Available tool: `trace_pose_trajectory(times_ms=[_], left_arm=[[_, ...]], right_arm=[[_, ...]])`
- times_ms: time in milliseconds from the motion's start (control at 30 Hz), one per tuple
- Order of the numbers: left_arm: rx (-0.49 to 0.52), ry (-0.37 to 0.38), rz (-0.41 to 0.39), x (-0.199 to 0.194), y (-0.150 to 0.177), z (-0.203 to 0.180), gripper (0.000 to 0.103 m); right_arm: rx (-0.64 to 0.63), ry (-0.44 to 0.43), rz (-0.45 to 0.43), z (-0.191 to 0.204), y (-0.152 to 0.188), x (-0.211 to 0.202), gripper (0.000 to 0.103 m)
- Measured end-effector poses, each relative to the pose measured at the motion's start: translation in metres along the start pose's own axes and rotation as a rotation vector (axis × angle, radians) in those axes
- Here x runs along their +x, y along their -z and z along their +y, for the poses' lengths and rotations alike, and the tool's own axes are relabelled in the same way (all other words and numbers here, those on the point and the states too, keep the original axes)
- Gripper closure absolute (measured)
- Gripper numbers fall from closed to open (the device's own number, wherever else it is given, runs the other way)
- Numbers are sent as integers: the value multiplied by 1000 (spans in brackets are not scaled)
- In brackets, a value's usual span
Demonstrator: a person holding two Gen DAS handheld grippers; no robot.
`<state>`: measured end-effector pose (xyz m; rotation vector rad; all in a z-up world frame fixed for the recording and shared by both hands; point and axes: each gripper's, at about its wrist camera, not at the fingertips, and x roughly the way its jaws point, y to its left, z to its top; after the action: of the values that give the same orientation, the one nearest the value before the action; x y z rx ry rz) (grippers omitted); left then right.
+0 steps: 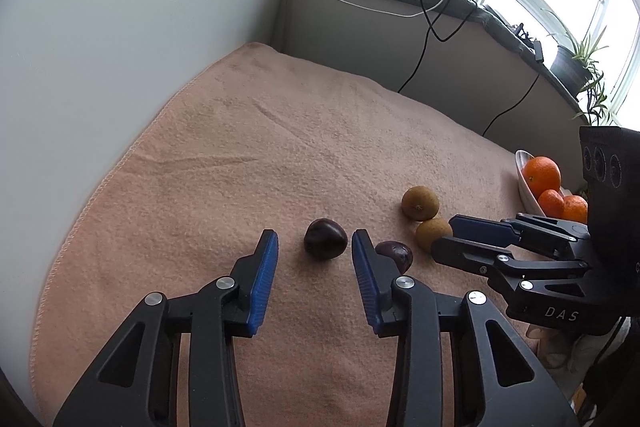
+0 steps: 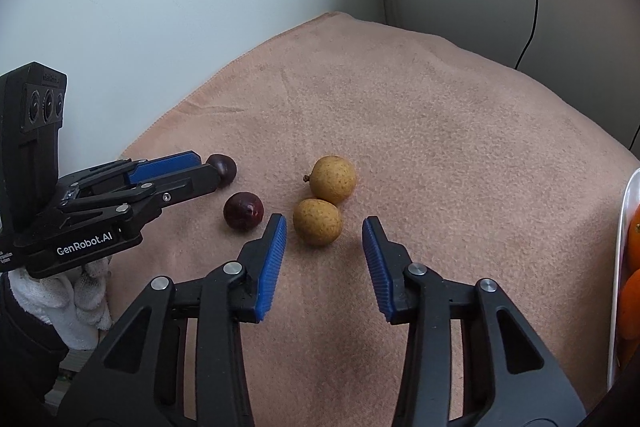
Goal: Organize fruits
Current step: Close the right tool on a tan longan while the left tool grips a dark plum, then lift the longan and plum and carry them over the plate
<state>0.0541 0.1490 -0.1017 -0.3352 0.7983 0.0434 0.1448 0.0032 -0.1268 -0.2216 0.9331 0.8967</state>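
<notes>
Both pairs of jaws stand apart, clamped on nothing. My left gripper (image 1: 314,263) frames a dark purple round fruit (image 1: 325,239) lying on the peach terry towel (image 1: 240,147), the fruit just beyond the blue ribbed pads (image 1: 264,279) and touching neither. My right gripper (image 2: 325,255) hovers over a tan speckled round fruit (image 2: 317,221), which sits between and just past its pads, nearer the left one. Touching that fruit from behind: a second tan speckled fruit with a short stem (image 2: 333,179). Near these, to the left: a second dark purple fruit (image 2: 243,210), apart from the first. Container: one shallow white dish (image 1: 524,183) at the towel's right edge, holding three oranges (image 1: 542,173). Left wrist view alone shows the dish's contents clearly, plus a window sill with a potted green plant (image 1: 576,59) and black and white cables (image 1: 424,27). Right wrist view alone shows my white-gloved left hand (image 2: 76,303) under its gripper, and only the dish rim with slivers of orange.
</notes>
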Motion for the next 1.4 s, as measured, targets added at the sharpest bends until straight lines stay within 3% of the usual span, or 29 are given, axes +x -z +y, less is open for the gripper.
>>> trace_pose_trajectory(times_ms=[367, 967, 1400], left_arm=[[24, 7, 23, 5, 1, -5, 82], [35, 13, -19, -11, 0, -14, 82], [75, 81, -61, -21, -11, -57, 82]], right_arm=[[-14, 5, 23, 4, -6, 6, 75], [-4, 8, -30, 4, 4, -21, 75], [55, 40, -135, -17, 25, -89, 75]])
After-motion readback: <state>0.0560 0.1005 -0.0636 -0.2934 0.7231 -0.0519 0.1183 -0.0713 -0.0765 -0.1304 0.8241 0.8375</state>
